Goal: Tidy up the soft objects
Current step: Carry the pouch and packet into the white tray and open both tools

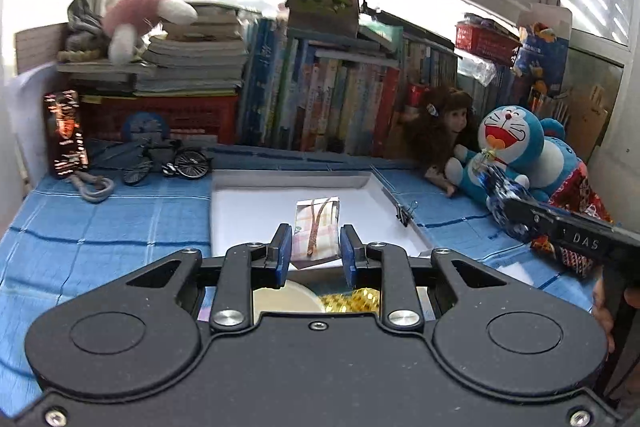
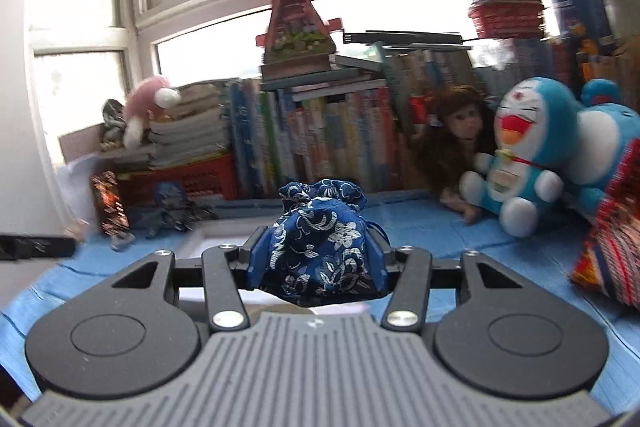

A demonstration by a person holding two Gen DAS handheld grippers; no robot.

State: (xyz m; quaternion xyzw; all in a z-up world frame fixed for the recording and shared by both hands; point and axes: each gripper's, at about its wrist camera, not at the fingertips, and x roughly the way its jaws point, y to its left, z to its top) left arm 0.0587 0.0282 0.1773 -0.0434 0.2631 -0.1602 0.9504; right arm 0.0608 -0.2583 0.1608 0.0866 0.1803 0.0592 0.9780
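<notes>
Clamping down on a dark blue floral drawstring pouch [image 2: 320, 243], the right gripper [image 2: 318, 259] has its blue pads pressed into both sides of the fabric, the gathered neck bunched above the fingers. It points slightly downward over the blue tablecloth [image 2: 480, 231], toward a row of books [image 2: 320, 139] under the window.

Over to the other side: the left gripper [image 1: 316, 251] also tilts gently down, its jaws drawn in as narrow as they go, and between the pads sits a small folded checked cloth packet [image 1: 316, 227] with a reddish cord across it. Whether the pads actually pinch it or it lies in the white tray [image 1: 256, 203] beyond, I can't tell. From this camera the right-hand tool reaches in from the right edge, pouch at its tip, a bit of the person's hand [image 1: 604, 307] on its grip.

A blue cat plush [image 2: 532, 147] and a brown-haired doll [image 2: 460, 131] sit at the right, near the books.
</notes>
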